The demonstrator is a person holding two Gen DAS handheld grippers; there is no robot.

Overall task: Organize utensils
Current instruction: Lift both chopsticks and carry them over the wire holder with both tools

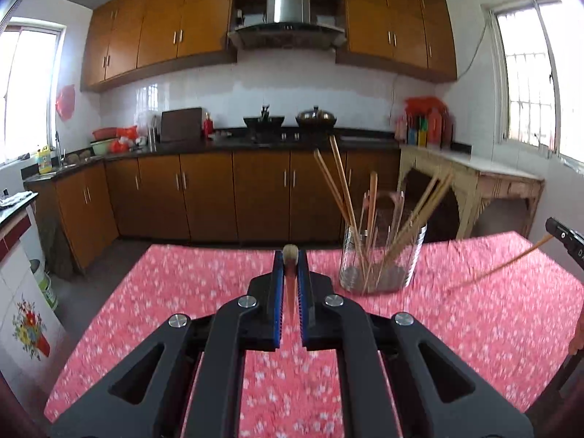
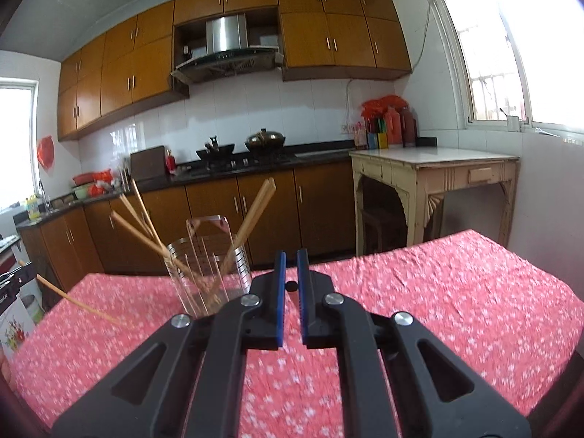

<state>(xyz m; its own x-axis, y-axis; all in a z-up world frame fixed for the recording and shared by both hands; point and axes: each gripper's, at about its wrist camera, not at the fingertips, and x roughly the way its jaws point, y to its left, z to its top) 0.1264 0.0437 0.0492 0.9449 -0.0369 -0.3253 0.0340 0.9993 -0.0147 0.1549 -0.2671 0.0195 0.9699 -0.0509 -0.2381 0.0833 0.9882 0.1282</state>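
Above the desk (image 1: 182,292) our left gripper (image 1: 291,255) clamps one chopstick (image 1: 291,284); right gripper (image 2: 291,255) fingers nearly together, by the glass (image 2: 208,273).

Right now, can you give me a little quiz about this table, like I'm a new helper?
1. True or false: the glass jar is lying on its side.
2. What is the left gripper holding? A) a spoon B) a chopstick C) a fork
3. Fill in: the tablecloth is ___ with little white flowers.

Key: 1. False, it stands upright with chopsticks in it. 2. B. 3. Pink.
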